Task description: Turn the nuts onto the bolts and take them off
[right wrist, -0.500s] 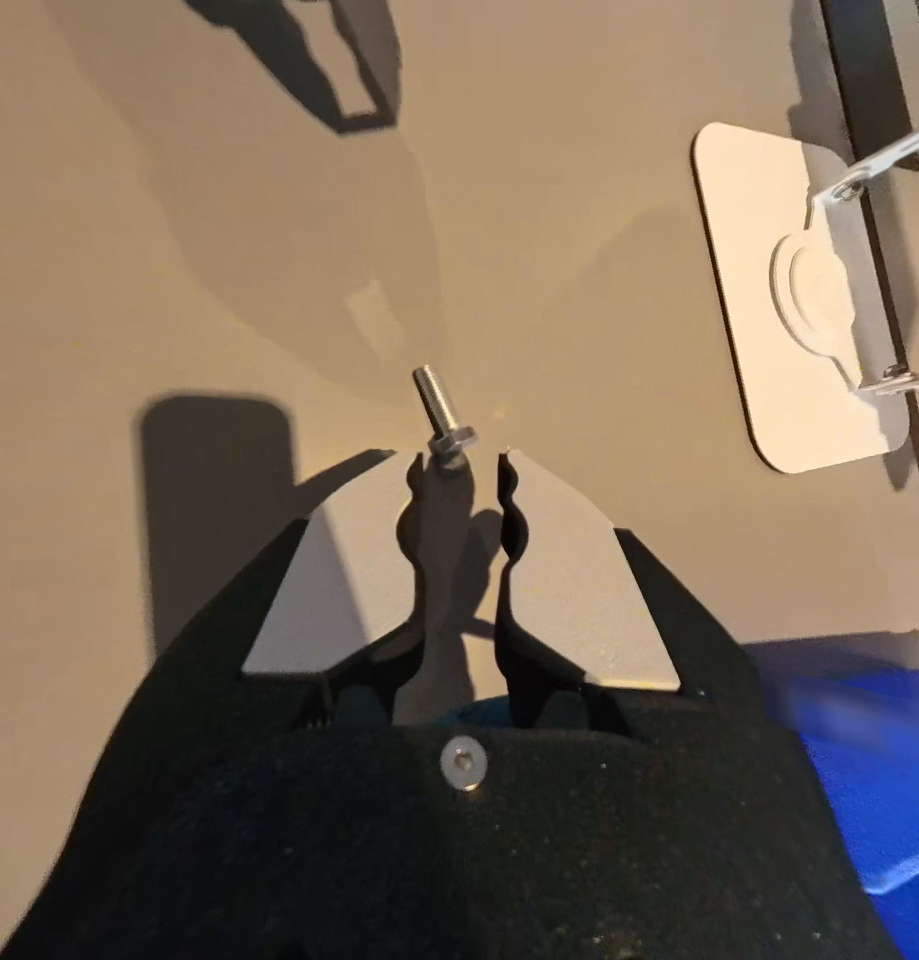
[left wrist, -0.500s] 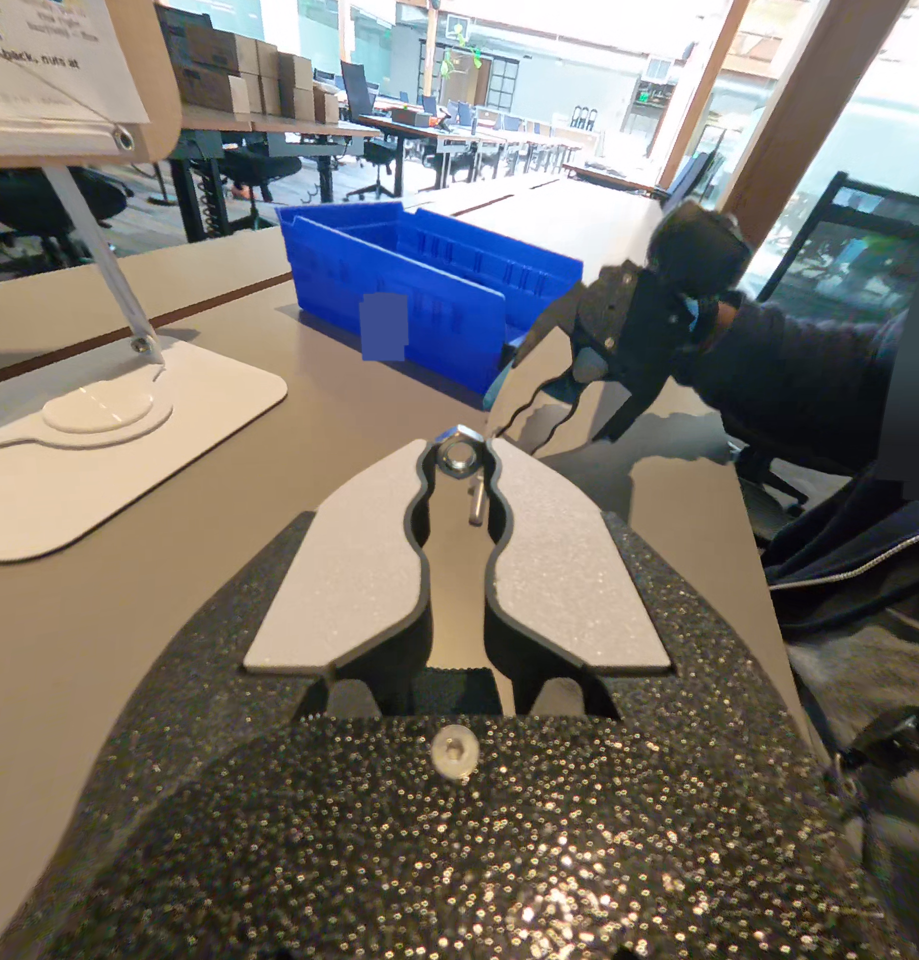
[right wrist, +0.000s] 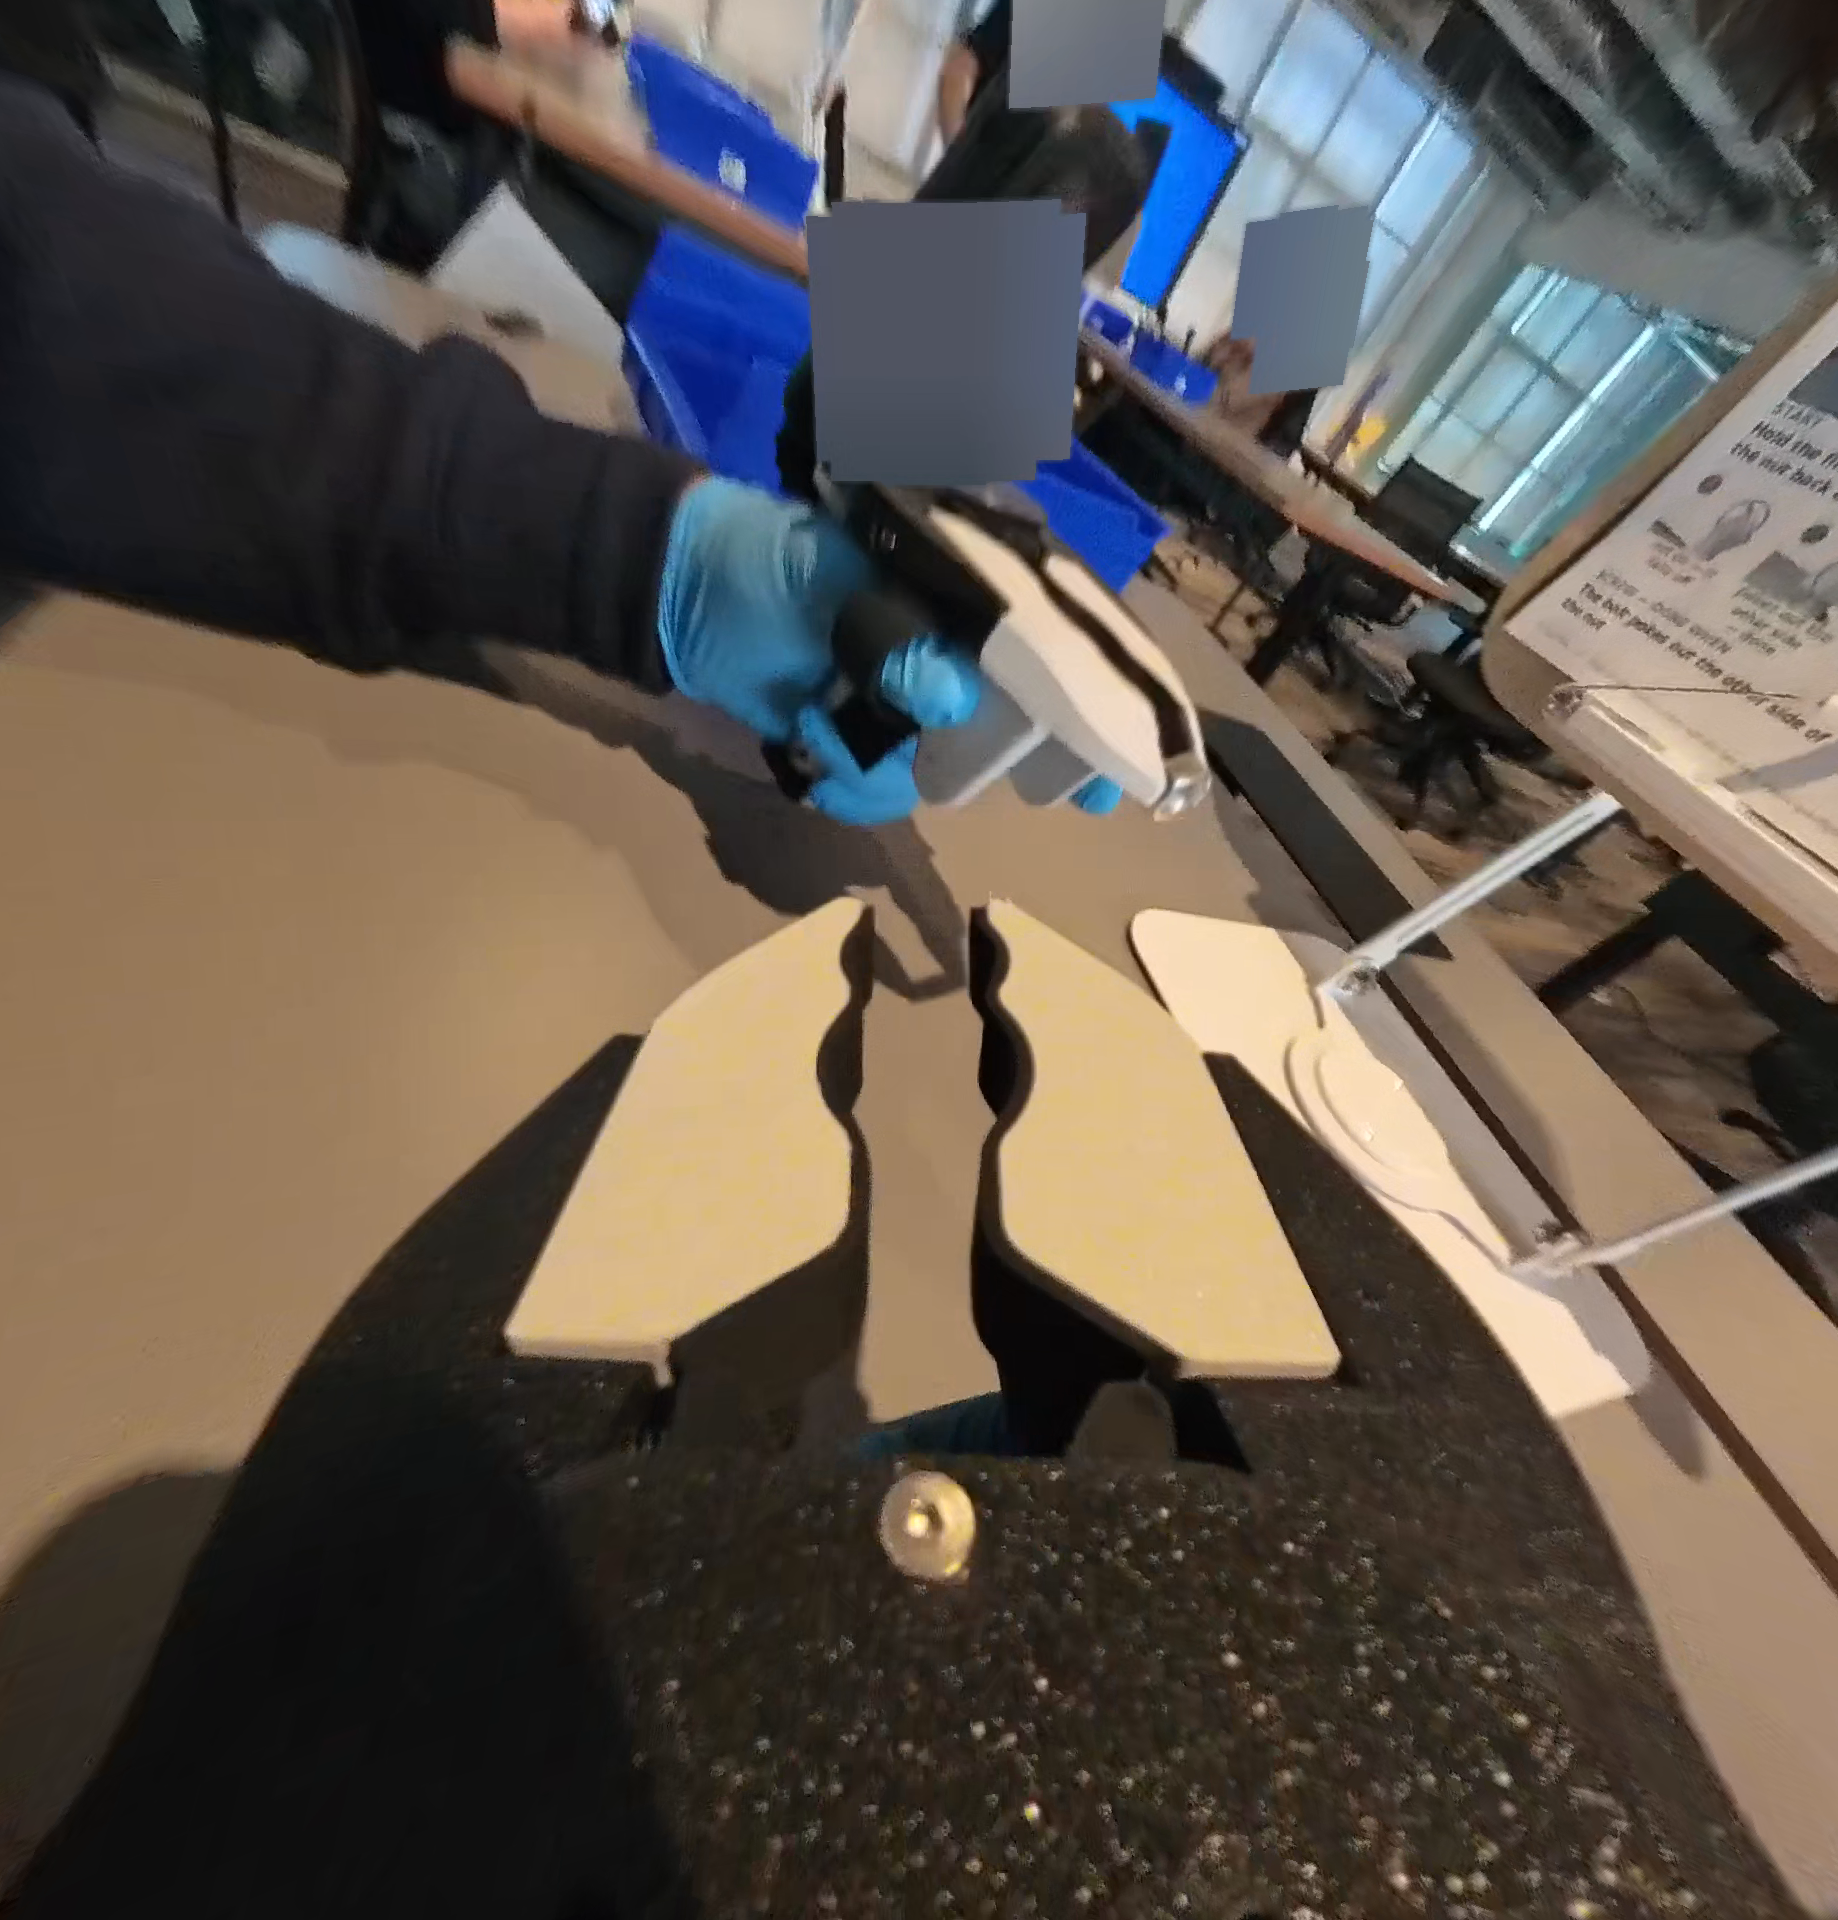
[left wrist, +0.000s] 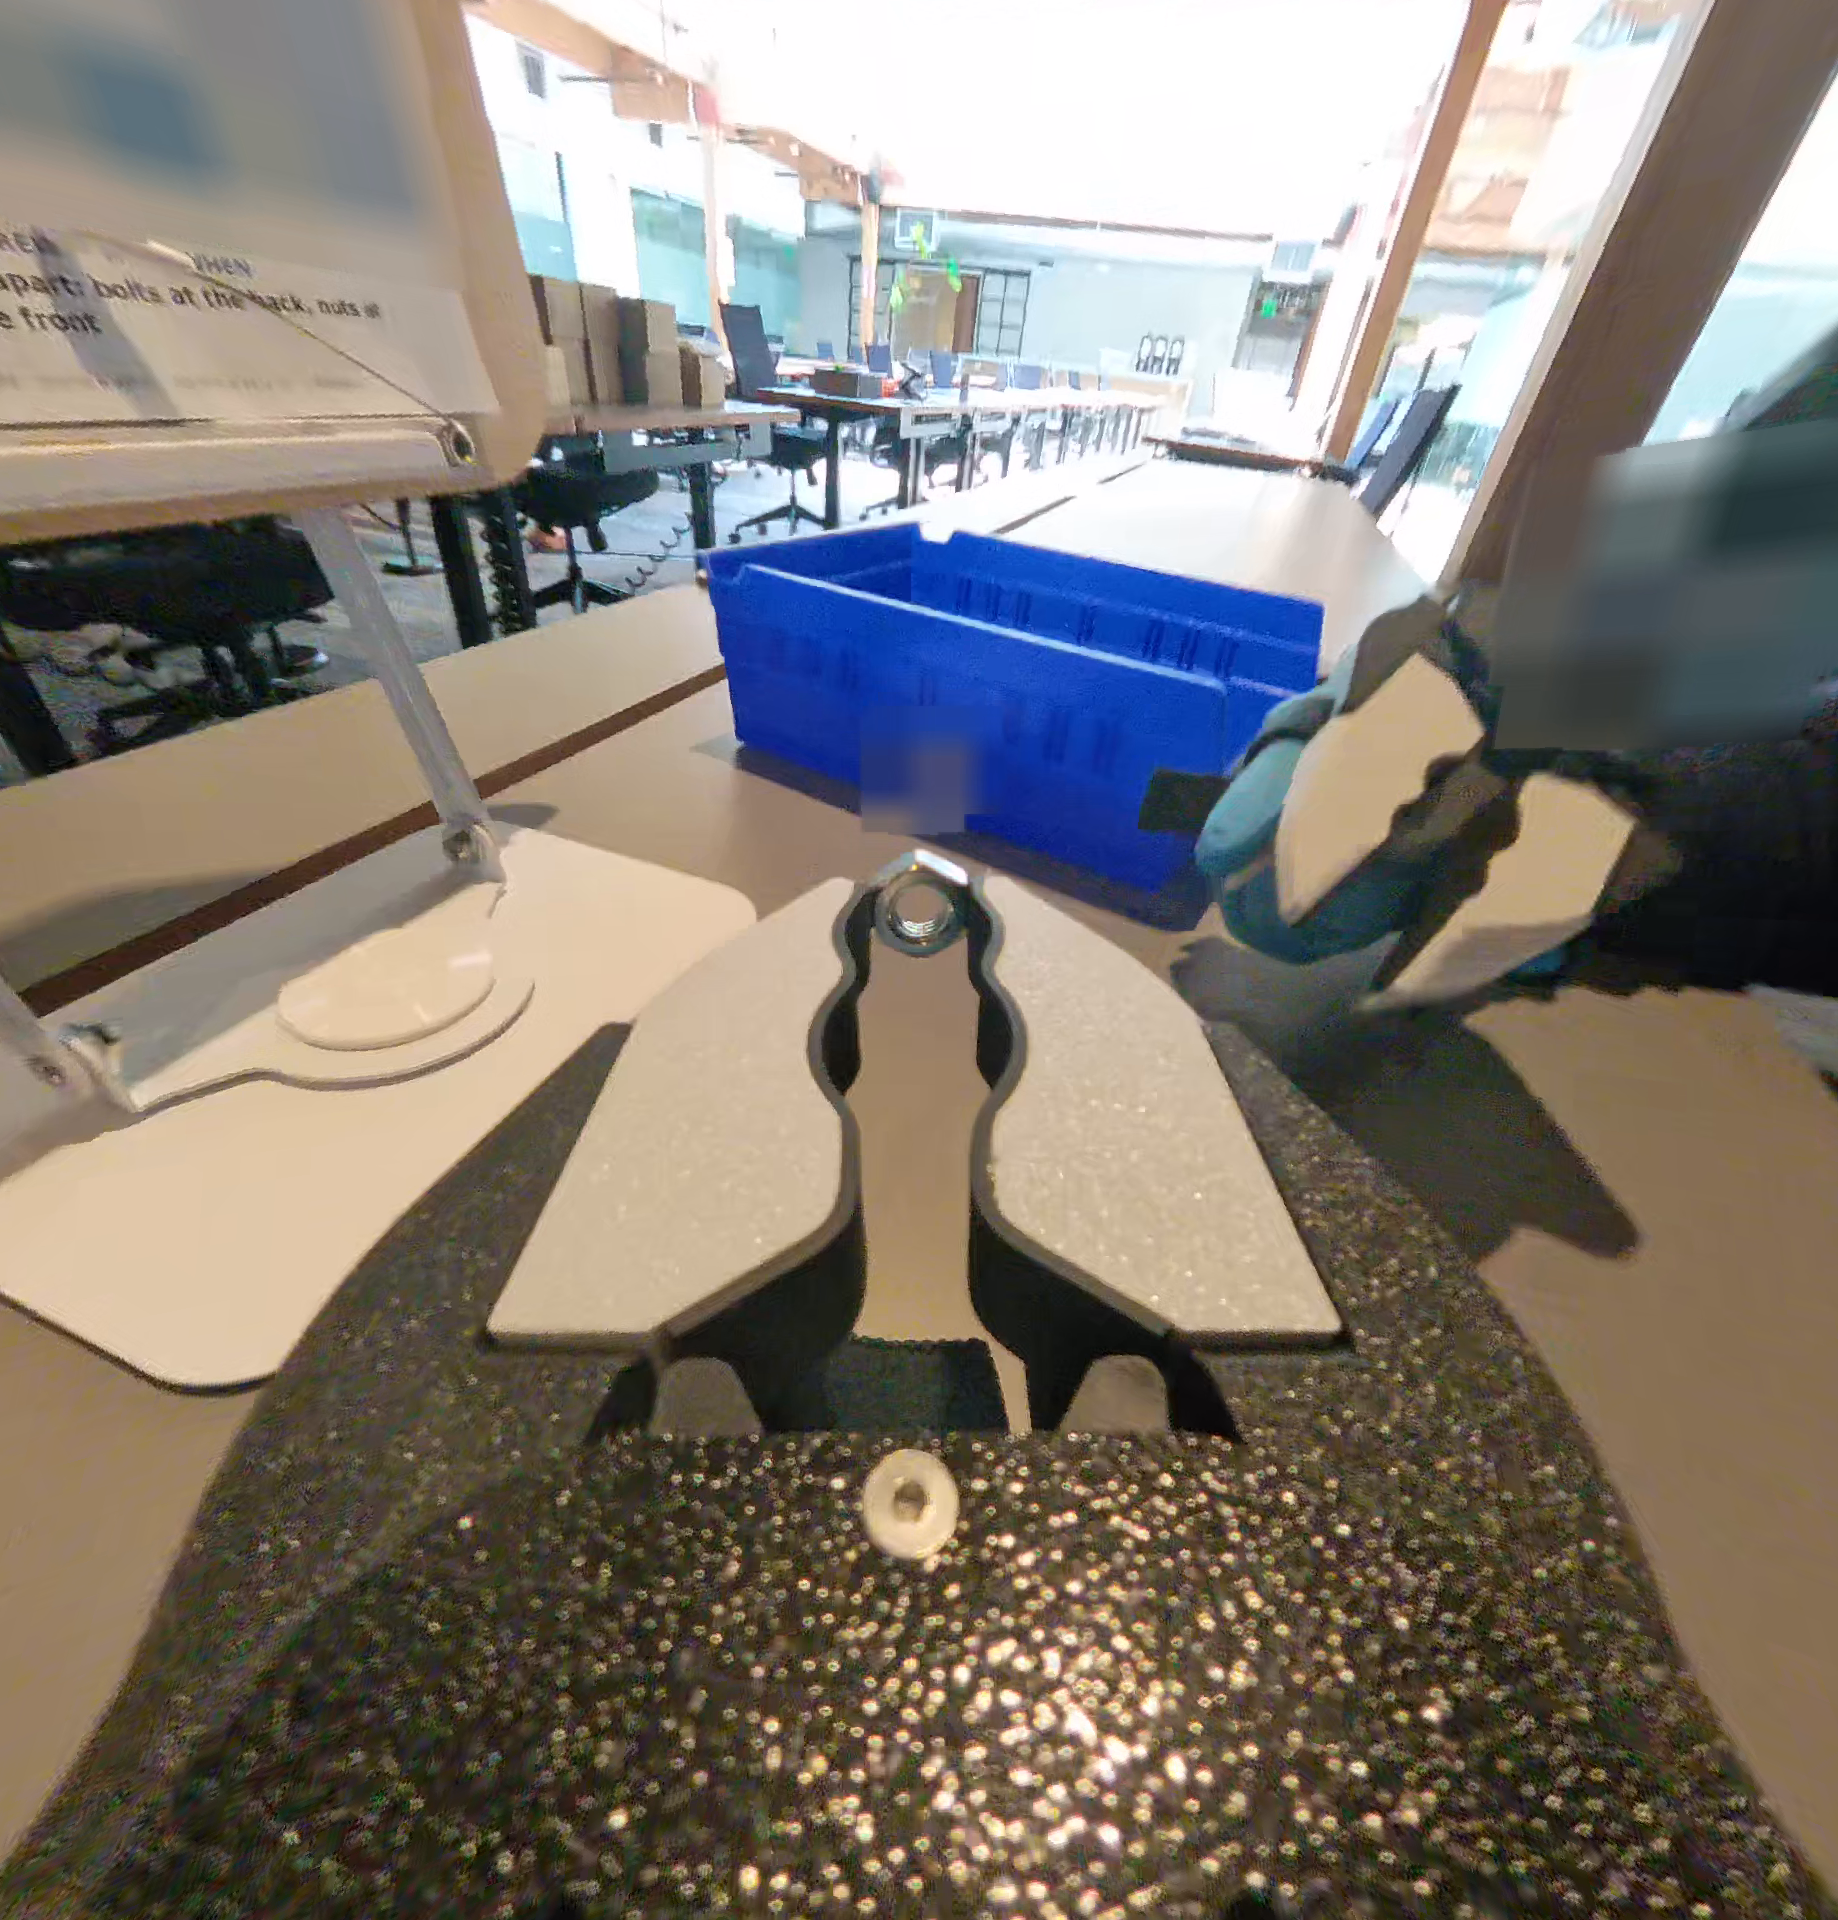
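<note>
My left gripper (left wrist: pixel 920 914) is shut on a silver hex nut (left wrist: pixel 917 923), pinched at the fingertips with its threaded hole facing the camera, held above the grey table (left wrist: pixel 1673 1195). The right wrist view shows this gripper (right wrist: pixel 1173 779) in a blue-gloved hand (right wrist: pixel 759 623), with the nut (right wrist: pixel 1183 798) at its tip. My right gripper (right wrist: pixel 920 920) is open and empty, with its fingers a small gap apart over the table. It also shows at the right of the left wrist view (left wrist: pixel 1341 951). No bolt is in view.
A blue plastic bin (left wrist: pixel 998 665) stands on the table behind the nut. A white stand base (left wrist: pixel 375 1039) with a metal arm holds an instruction card (right wrist: pixel 1746 582) at the table's far edge. More blue bins and desks lie beyond. The grippers' ends are close to 9 cm from one another.
My right gripper has tilted up from the table, and the bolt that lay at its fingertips is out of view. My left gripper still holds the nut.
</note>
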Demonstrator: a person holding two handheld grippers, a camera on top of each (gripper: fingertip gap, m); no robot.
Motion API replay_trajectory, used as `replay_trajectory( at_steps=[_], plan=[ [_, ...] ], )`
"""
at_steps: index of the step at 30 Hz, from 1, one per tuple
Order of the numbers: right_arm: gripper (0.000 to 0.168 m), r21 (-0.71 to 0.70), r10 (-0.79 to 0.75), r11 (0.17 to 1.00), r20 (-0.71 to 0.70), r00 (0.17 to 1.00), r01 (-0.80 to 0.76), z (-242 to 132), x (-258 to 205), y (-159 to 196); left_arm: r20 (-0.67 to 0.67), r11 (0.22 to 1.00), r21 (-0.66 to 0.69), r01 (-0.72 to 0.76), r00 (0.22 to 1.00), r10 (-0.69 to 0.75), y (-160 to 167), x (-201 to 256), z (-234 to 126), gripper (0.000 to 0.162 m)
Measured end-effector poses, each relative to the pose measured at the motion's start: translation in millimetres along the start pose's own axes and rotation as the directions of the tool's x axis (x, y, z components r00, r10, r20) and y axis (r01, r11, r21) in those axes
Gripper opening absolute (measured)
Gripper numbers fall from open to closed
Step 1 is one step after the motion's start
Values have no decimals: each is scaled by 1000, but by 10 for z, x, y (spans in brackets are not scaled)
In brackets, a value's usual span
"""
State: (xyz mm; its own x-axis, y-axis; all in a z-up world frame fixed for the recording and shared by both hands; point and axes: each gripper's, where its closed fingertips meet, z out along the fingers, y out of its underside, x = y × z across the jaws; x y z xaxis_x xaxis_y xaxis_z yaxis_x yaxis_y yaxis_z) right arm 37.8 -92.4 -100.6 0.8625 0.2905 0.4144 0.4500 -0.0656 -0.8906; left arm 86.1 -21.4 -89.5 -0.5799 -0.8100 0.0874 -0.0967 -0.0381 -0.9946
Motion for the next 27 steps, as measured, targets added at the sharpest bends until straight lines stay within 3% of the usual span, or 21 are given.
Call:
replay_trajectory(
  at_steps=[3, 16, 27],
  plan=[
    [13, 58, 35, 998, 6, 999, -35, -22, 26, -9, 9, 1000, 5, 16, 1000, -16, 100, -23, 26, 17],
    [16, 20, -41, 999, -1, 999, 41, -135, -216, 21, 10, 998, 10, -65, 998, 65, 131, 85, 82, 17],
    [23, -2, 65, 998, 35, 997, -65, -137, -182, 212, -39, 996, -5, -94, 995, 94, 159, 220, 131, 17]
  ],
)
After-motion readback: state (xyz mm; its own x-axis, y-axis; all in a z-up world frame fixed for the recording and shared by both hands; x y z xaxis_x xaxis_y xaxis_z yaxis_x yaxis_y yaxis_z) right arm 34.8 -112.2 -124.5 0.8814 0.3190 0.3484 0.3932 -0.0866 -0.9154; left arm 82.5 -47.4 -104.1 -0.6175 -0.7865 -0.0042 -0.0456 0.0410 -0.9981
